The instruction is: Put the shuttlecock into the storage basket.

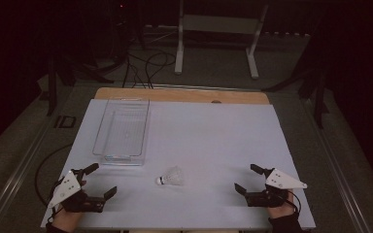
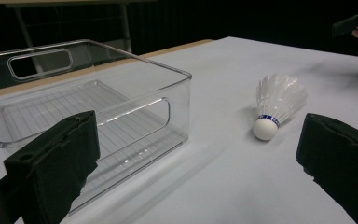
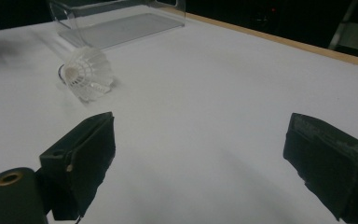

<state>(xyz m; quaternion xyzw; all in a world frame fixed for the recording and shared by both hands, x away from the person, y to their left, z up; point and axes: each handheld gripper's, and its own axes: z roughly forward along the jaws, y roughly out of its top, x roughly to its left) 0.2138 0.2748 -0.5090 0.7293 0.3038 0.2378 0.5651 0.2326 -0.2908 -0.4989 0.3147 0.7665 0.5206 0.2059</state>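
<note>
1. Lying on its side on the white table (image 1: 213, 145), a white shuttlecock (image 1: 170, 176) sat near the front edge, roughly midway between the two hand-held grippers and touching neither.
2. Its rounded cork tip (image 2: 265, 128), ringed by a blue band, pointed toward the person's left; its feather skirt (image 2: 279, 95) flared toward the right.
3. A clear plastic bin (image 1: 122, 130) stood just beyond and to the left of the shuttlecock, near it but apart, and had nothing in it.
4. The left gripper (image 1: 98, 180) rested on the table at the front left with its jaws spread wide and nothing between them; in the left gripper view the shuttlecock lay ahead, closer to the right-hand jaw.
5. The right gripper (image 1: 246, 178) rested at the front right, likewise opened wide with nothing held; in the right gripper view the shuttlecock (image 3: 86, 72) lay ahead and off to the left.
6. Judging by its look, the shuttlecock would be very light and would roll or skid at a nudge.
7. The skirt seemed thin and easily crushed or bent, so a hard squeeze there would risk damage.
8. The cork tip, being firm, looked the safer place to grip, with a gentle closing across it near the blue band.
</note>
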